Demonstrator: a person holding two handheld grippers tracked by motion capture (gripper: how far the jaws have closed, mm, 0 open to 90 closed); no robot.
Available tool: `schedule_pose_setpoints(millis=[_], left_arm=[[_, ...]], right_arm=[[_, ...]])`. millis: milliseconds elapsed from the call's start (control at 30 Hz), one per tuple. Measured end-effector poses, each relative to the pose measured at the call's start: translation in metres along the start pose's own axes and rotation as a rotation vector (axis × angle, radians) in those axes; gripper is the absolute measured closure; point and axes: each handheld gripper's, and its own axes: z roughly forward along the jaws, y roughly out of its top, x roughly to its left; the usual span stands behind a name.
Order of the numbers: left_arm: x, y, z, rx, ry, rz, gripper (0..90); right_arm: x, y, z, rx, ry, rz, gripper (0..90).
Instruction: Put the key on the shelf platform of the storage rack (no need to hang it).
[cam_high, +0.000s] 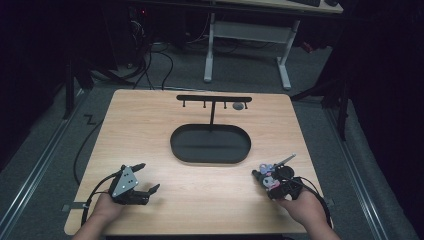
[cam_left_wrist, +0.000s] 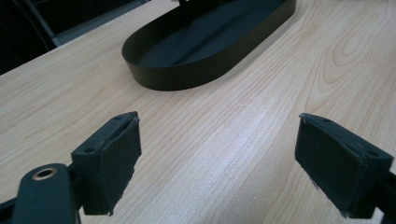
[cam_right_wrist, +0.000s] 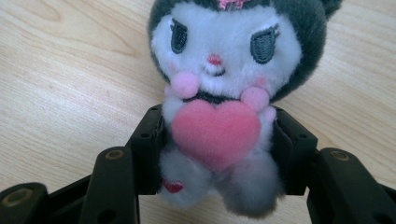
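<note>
Black jaws, grey three-cornered plate (cam_high: 124, 182)

Plush (cam_right_wrist: 219, 93) is white-faced with a dark grey hood and pink heart, tray (cam_high: 210, 145) is black, table (cam_high: 150, 130) light wood grain.

A light wooden table (cam_high: 150, 130) is carrying everything. A black oval tray (cam_high: 210, 143) is sitting near its centre, its hook stand (cam_high: 214, 99) rising at twelve o'clock. A plush toy (cam_high: 269, 178) is lying toward four o'clock.

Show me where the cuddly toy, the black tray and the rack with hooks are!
cuddly toy (cam_right_wrist: 215, 133): right gripper view, on its pink heart.
black tray (cam_high: 210, 159): high view, on its front rim.
rack with hooks (cam_high: 214, 98): high view, on its top bar.
</note>
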Motion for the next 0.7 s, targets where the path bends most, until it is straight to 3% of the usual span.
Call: schedule_pose_setpoints(millis=[700], left_arm=[[0.001, 0.0, 0.0, -0.002, -0.006, -0.006, 15.4]], right_arm=[[0.009, 0.03, -0.031, -0.084, 0.0, -0.017, 46.3]])
